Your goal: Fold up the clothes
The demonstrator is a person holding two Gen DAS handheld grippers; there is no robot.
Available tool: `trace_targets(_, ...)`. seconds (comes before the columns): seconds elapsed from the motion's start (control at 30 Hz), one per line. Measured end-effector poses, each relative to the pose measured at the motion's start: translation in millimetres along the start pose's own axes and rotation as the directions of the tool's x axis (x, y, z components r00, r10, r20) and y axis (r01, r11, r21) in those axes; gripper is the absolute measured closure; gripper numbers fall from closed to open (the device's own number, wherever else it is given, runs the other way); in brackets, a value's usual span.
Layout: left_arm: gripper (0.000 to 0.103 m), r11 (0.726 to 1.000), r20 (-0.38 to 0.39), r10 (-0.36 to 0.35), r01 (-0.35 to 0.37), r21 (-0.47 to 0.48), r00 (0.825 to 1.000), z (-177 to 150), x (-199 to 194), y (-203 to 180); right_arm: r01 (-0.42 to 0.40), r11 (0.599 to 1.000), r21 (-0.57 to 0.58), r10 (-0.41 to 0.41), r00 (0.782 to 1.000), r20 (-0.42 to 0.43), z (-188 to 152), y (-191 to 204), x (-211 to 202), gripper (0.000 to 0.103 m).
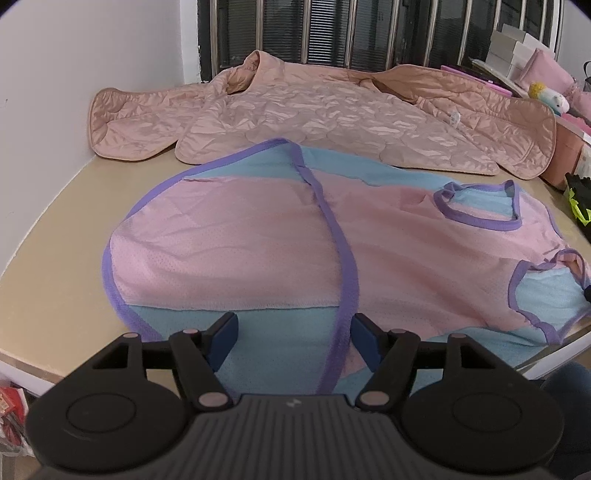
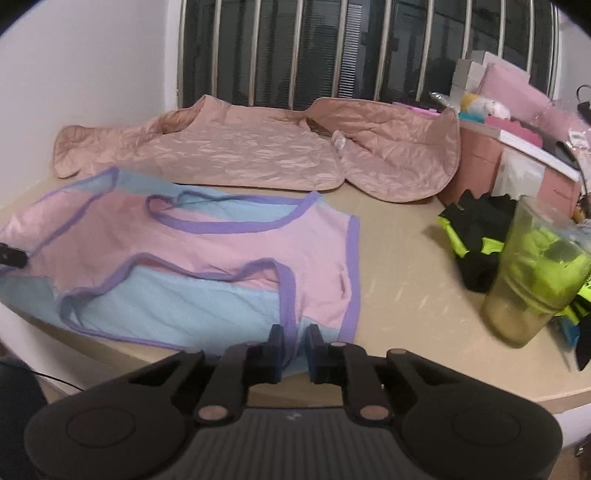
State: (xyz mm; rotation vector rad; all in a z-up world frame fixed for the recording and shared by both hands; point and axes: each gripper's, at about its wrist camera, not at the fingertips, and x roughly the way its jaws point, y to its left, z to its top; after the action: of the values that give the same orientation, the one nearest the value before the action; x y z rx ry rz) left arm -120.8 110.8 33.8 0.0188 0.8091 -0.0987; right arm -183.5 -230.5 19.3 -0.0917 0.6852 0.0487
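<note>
Left wrist view: the left tool hangs low over the near edge of a pink and blue mesh vest with purple trim, its two blue-padded fingers standing wide apart with nothing clamped between them. The blue lower panel of the vest and a band of purple binding lie under the gap. The vest is spread flat on the beige worktop, with a neck opening and an armhole showing toward the right. Behind it, touching or just overlapping its far edge, a quilted peach jacket lies open with both sleeves spread out, in front of a barred window.

In the right wrist view, the right tool sits at the near right corner of the same vest. Its fingers are only slightly parted, and a strip of the purple-edged hem runs between them; whether the pads press on the cloth I cannot tell. To the right on the worktop stand a translucent greenish cup and, just behind it, a heap of black and neon yellow fabric. Pink boxes and other clutter crowd the far right corner. A tip of the left tool shows at the left edge, over the vest.
</note>
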Motion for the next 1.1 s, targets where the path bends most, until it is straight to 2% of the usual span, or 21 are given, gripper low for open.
trace_targets(0.13, 0.034, 0.998, 0.083, 0.041, -0.037, -0.052, 0.996, 2, -19, 23, 0.038, 0.999, -0.033, -0.039, 0.999, -0.018, 5, 6, -6, 0.09)
trace_targets(0.17, 0.034, 0.996, 0.1, 0.058, -0.051, -0.077, 0.993, 3, -23, 33, 0.041, 0.998, -0.046, -0.041, 0.999, 0.001, 8, 11, -12, 0.09)
trace_targets(0.23, 0.034, 0.986, 0.096, 0.118, -0.105, -0.128, 0.988, 4, -25, 55, 0.0, 0.997, -0.071, 0.004, 0.999, 0.05, 15, 26, -24, 0.087)
trace_targets(0.27, 0.034, 0.979, 0.091, 0.149, -0.134, -0.152, 0.985, 4, -26, 65, -0.03, 0.996, -0.082, 0.036, 0.997, 0.073, 18, 34, -28, 0.082)
trace_targets(0.33, 0.034, 0.966, 0.071, 0.194, -0.178, -0.189, 0.978, 2, -27, 82, -0.11, 0.986, -0.124, 0.124, 0.986, 0.114, 23, 51, -32, 0.077)
trace_targets(0.47, 0.034, 0.981, 0.109, 0.098, -0.078, -0.178, 0.989, -5, -39, 86, -0.255, 0.92, -0.299, 0.301, 0.946, 0.117, 21, 88, -31, 0.077)
trace_targets(0.53, 0.032, 0.997, 0.127, -0.035, 0.044, -0.068, 0.991, -10, -43, 69, -0.302, 0.876, -0.375, 0.359, 0.929, 0.09, 18, 102, -29, 0.074)
trace_targets(0.6, 0.03, 0.988, 0.138, -0.151, 0.144, 0.061, 0.979, -15, -46, 45, -0.337, 0.834, -0.436, 0.398, 0.916, 0.055, 15, 112, -26, 0.063)
trace_targets(0.67, 0.03, 0.958, 0.144, -0.232, 0.2, 0.205, 0.962, -22, -48, 17, -0.329, 0.817, -0.474, 0.39, 0.92, 0.034, 13, 116, -23, 0.057)
trace_targets(0.73, 0.03, 0.912, 0.144, -0.276, 0.211, 0.351, 0.95, -33, -49, -7, -0.329, 0.811, -0.484, 0.382, 0.924, 0.011, 11, 117, -21, 0.057)
trace_targets(0.77, 0.03, 0.881, 0.139, -0.292, 0.21, 0.425, 0.946, -39, -48, -18, -0.334, 0.806, -0.488, 0.386, 0.922, 0.007, 11, 116, -22, 0.057)
trace_targets(0.8, 0.03, 0.841, 0.121, -0.287, 0.19, 0.506, 0.95, -47, -46, -27, -0.329, 0.795, -0.51, 0.387, 0.922, 0.009, 8, 117, -24, 0.057)
trace_targets(0.87, 0.03, 0.749, 0.084, -0.272, 0.156, 0.644, 0.959, -61, -41, -38, -0.316, 0.769, -0.556, 0.387, 0.922, 0.012, 4, 118, -28, 0.057)
trace_targets(0.97, 0.034, 0.655, 0.041, -0.247, 0.136, 0.743, 0.968, -74, -33, -39, -0.272, 0.669, -0.691, 0.38, 0.925, 0.004, -5, 128, -31, 0.057)
trace_targets(1.03, 0.044, 0.624, 0.028, -0.246, 0.136, 0.77, 0.969, -72, -29, -35, -0.271, 0.617, -0.739, 0.389, 0.921, -0.013, -9, 135, -29, 0.057)
trace_targets(1.1, 0.051, 0.623, 0.026, -0.238, 0.132, 0.771, 0.971, -70, -24, -29, -0.261, 0.571, -0.778, 0.387, 0.922, -0.025, -13, 142, -25, 0.059)
